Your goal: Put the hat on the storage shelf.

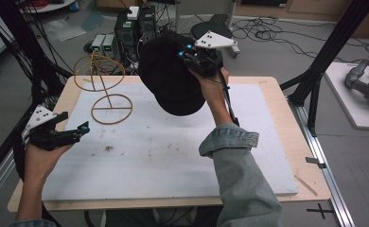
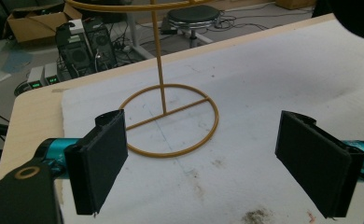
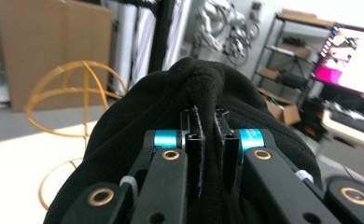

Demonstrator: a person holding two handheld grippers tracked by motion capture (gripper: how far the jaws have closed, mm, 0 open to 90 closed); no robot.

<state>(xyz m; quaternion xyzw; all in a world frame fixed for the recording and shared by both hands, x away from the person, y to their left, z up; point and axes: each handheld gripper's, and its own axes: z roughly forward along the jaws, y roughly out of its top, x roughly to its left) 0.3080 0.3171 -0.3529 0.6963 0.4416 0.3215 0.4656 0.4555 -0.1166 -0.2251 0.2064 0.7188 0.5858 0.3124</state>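
Black cap hangs above the far part of the white foam board, pinched at a fold of its fabric by the right gripper, whose jaws are pressed together on the cloth; in the right gripper view the fabric bunches up between the two black jaws. At about nine o'clock from the cap stands the yellow wire hat stand, its round base flat on the board. Left gripper sits at roughly eight o'clock on the board's edge, jaws spread wide with nothing between them.
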